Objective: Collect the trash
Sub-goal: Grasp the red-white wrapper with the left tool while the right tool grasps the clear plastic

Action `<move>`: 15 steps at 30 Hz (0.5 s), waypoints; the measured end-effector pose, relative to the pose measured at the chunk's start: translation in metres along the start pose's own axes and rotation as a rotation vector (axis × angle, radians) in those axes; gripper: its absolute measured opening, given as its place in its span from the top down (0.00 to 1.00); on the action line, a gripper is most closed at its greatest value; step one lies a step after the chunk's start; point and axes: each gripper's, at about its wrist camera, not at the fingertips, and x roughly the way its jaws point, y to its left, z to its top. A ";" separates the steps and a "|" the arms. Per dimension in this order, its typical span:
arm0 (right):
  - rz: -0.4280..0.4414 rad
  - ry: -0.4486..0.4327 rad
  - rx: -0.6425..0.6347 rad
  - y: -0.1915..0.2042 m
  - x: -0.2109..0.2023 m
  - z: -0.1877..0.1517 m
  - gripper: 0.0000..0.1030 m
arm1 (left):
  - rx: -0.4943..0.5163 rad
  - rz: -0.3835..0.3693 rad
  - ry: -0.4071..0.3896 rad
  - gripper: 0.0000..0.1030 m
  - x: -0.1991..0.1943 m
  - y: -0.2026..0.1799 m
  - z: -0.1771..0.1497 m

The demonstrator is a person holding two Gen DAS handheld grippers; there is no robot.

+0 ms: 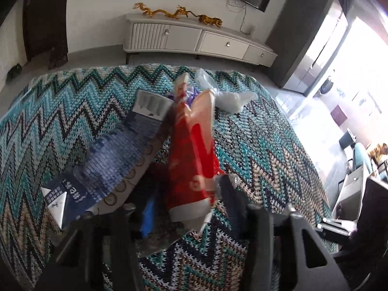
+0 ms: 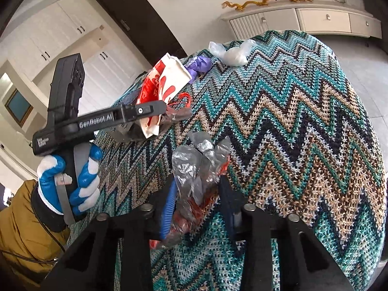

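On a zigzag-knit blanket (image 1: pixel 266 133) of teal, tan and black, household litter lies scattered before a white sideboard (image 1: pixel 194 38) topped with golden dragon figurines (image 1: pixel 177 13). At centre, the left gripper (image 1: pixel 184 201) has its fingers closed on the lower end of a red-and-white paper bag (image 1: pixel 191 145), which stands tilted upward above the fabric. Just beside the bag, on its left, lies a flattened dark-blue printed carton (image 1: pixel 114 155). Beyond the bag's top edge sits a crumpled purple glove (image 2: pixel 200 64), and near it, farther along the blanket, a wad of clear plastic wrap (image 1: pixel 228 97).

Seen from the right wrist camera, the left gripper reaches in from the side, held by a hand in a blue-and-white work glove (image 2: pixel 70 181); the wearer's sleeve is mustard-coloured. The right gripper (image 2: pixel 197 191) has its fingers pressed around a bundle of crinkled transparent film (image 2: pixel 196 165) mixed with red netting (image 2: pixel 186 220), the bundle rising between a blue pad on one side and a dark pad on the other. White cupboards (image 2: pixel 60 36) and a dark door (image 2: pixel 138 17) fill the background.
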 end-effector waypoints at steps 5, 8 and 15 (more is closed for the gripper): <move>0.018 -0.011 0.012 0.003 -0.006 -0.007 0.87 | -0.037 -0.012 -0.010 0.61 -0.004 0.001 -0.002; 0.034 -0.021 0.001 0.008 -0.015 -0.011 0.92 | -0.038 -0.027 -0.029 0.61 -0.018 -0.001 -0.007; 0.068 -0.065 0.000 0.020 -0.039 -0.016 0.92 | -0.050 -0.078 -0.096 0.61 -0.066 -0.012 -0.026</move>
